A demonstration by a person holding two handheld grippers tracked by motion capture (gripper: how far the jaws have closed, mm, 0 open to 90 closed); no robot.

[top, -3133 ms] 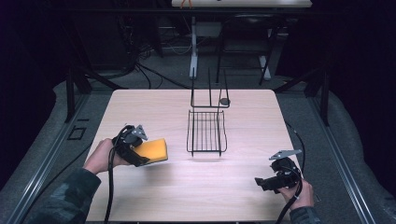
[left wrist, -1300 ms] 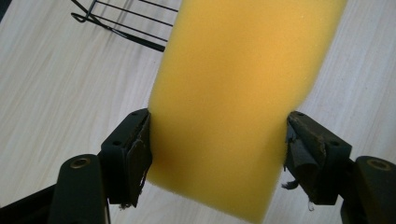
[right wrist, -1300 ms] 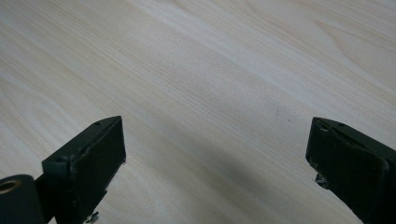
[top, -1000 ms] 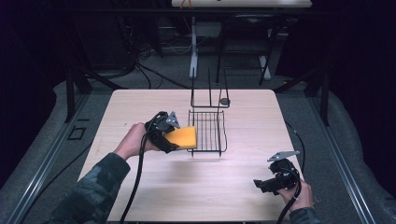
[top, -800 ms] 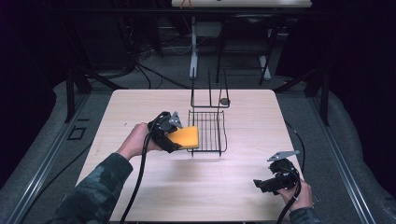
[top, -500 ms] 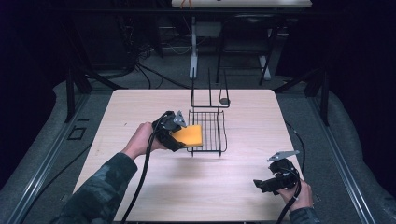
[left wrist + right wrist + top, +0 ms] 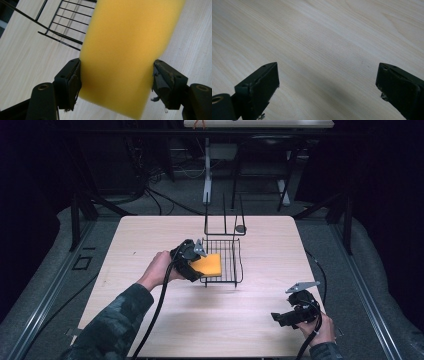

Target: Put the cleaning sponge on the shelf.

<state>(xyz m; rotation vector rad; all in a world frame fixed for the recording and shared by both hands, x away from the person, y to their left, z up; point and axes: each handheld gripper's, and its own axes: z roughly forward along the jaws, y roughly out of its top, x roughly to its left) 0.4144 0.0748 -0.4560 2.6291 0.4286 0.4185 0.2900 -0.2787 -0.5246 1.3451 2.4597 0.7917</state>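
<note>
The pale wooden counter (image 7: pixel 150 240) carries a black wire rack (image 7: pixel 227 262) near its middle, with an upright wire frame at the rack's far end. The yellow sponge (image 7: pixel 209 265) hangs over the rack's left rim, clamped in the left claw (image 7: pixel 197 265).

From above the sponge looks like a flat slab angled into the rack. The left gripper view adds the grip itself: both black pads press into the sponge's (image 7: pixel 125 57) long edges, with the rack's (image 7: pixel 62 27) wires and bare counter beneath it.

The left forearm, in a dark patterned sleeve, reaches diagonally from the bottom edge, hand wrapped round the gripper body, cable trailing back.

The right claw (image 7: pixel 280 317) sits low at the counter's near right corner, pointing left. In the right gripper view its jaws stand wide apart over bare wood (image 7: pixel 324 45), nothing between them.
</note>
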